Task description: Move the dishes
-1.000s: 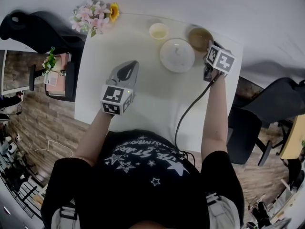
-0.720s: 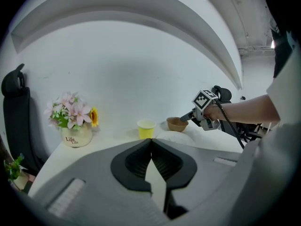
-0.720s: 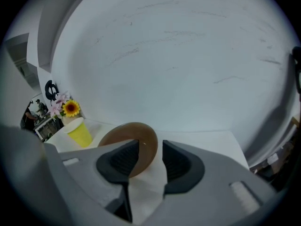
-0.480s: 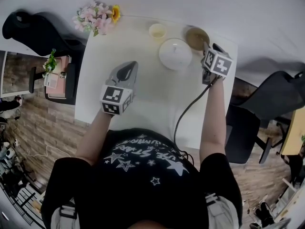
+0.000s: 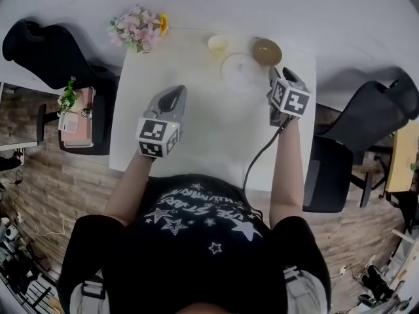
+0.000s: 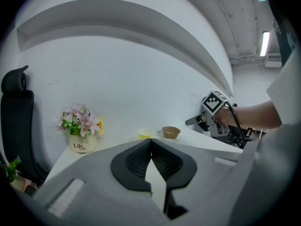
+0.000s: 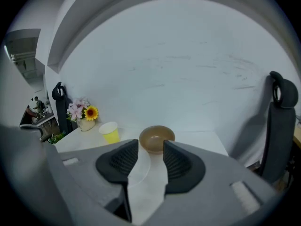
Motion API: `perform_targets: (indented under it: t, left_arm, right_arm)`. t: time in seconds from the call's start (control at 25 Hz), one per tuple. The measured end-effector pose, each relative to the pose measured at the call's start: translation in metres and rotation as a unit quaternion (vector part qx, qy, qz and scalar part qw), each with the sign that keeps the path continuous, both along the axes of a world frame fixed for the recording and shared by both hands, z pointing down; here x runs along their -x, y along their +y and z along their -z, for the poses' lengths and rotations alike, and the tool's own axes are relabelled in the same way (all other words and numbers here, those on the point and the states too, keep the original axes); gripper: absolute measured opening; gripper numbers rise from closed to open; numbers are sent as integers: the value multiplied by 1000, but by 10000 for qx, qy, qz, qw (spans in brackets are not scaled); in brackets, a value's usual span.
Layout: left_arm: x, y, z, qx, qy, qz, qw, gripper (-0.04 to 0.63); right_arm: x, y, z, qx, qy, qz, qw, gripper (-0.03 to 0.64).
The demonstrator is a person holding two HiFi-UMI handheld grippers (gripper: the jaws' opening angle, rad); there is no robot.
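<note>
Right gripper (image 5: 273,74) hung over the desk's (image 5: 196,133) upper-right corner in the head view, tilted down, just short of the bowl (image 5: 267,51). Its fingers had just been opening and stood at a moderate gap with nothing between them. In the right gripper view the bowl showed through the gap but sat beyond the tips, pads clear of it. Looked to us like the bowl was already placed: upright on the desk and free.

Left gripper (image 5: 175,91) hovered over mid-desk, left of centre, fingers closed on each other and empty. Probably parked there to stay out of the right side's way; no dish near it.

Dishes sat bunched along the desk's far edge, at the top of the head view: cup (image 5: 218,43) left, plate (image 5: 241,70) centre and a bit lower in frame, bowl right. Plate and bowl were just beside each other, but we couldn't tell if they touched because the frame was smeared there. Flowers (image 5: 137,26) sat well apart at the upper-left corner.

Our guess: the cluster was kept tight at the back to leave the near desk free. The plate lay under the right gripper's line, so it was the likely next pick. Its rim is flat, so the fingers would need to come in low at the edge. Risk: clipping the bowl beside it.
</note>
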State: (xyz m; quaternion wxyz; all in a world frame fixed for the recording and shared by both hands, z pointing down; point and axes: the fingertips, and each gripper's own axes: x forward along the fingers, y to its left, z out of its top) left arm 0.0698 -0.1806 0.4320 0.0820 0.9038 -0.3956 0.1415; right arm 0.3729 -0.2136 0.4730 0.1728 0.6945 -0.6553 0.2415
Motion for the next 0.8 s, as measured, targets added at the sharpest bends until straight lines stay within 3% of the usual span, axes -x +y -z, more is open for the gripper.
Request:
perform_targets:
  t: [0.6,0.8]
  left_arm:
    - [75,8,12,-48,252,-713,9971,11]
    - [97,15,12,-57,277,-1214,9922,11]
  right_arm:
    - [89,56,29,-311,136,-783,9964,170]
    - [120,91,29,-327,176,-1346,9902,59]
